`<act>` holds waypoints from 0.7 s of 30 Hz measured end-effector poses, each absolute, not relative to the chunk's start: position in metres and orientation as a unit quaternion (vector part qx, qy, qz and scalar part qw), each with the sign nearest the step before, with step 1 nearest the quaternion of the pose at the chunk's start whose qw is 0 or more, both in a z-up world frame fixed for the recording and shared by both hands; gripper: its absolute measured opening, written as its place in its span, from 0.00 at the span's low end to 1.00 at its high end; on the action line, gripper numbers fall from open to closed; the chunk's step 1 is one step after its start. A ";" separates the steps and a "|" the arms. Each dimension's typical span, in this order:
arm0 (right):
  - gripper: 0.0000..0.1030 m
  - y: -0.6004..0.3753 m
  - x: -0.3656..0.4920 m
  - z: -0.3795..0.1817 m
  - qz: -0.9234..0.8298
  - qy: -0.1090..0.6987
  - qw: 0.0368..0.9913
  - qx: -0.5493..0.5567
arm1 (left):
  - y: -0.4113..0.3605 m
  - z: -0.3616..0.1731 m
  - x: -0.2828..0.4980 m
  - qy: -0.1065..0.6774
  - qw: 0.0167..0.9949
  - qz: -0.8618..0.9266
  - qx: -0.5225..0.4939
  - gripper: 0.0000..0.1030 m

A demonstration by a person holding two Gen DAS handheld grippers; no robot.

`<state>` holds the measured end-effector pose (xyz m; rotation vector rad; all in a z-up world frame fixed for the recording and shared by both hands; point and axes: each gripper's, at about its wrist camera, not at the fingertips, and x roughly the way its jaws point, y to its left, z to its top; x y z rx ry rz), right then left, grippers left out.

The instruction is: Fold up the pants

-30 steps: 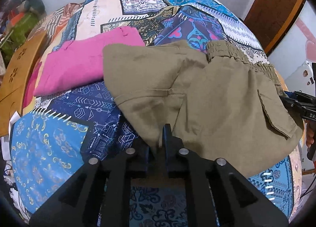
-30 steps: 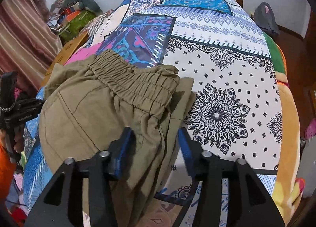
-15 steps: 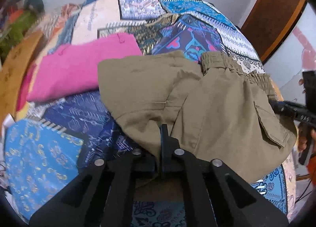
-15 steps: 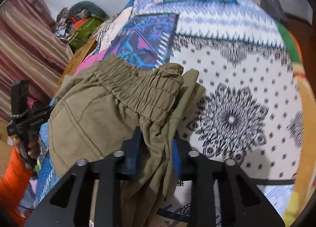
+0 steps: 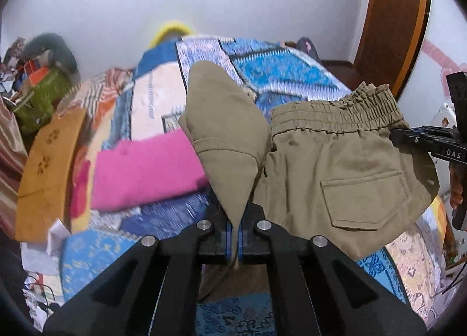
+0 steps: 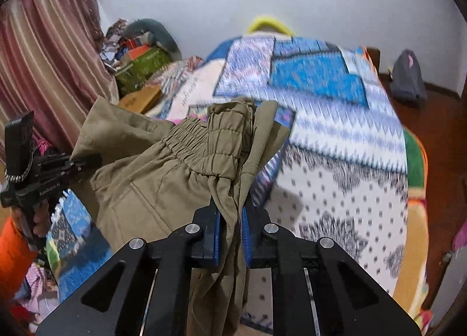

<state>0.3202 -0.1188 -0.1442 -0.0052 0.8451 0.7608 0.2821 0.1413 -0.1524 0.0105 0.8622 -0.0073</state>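
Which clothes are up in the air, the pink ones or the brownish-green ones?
The olive-khaki cotton pants, pinched by the left gripper and right gripper. The pink folded garment lies on the patchwork bedspread.

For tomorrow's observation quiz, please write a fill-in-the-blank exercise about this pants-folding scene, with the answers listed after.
1. The left gripper is shut on the olive ____.
2. The folded garment lying on the bed is ____ in colour.
3. The right gripper clamps fabric just below the gathered, elastic ____.

Answers: pants; pink; waistband
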 end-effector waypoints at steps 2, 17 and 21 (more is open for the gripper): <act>0.10 -0.109 0.324 -0.133 0.363 0.384 0.849 -0.008 | 0.149 -0.142 0.284 0.406 0.914 0.004 0.004 0.02; 0.10 -0.003 0.382 -0.104 0.397 0.330 0.855 -0.046 | 0.252 -0.110 0.331 0.364 0.928 0.074 -0.031 0.02; 0.10 0.028 0.395 -0.115 0.406 0.331 0.850 -0.052 | 0.289 -0.126 0.347 0.372 0.923 0.089 -0.050 0.02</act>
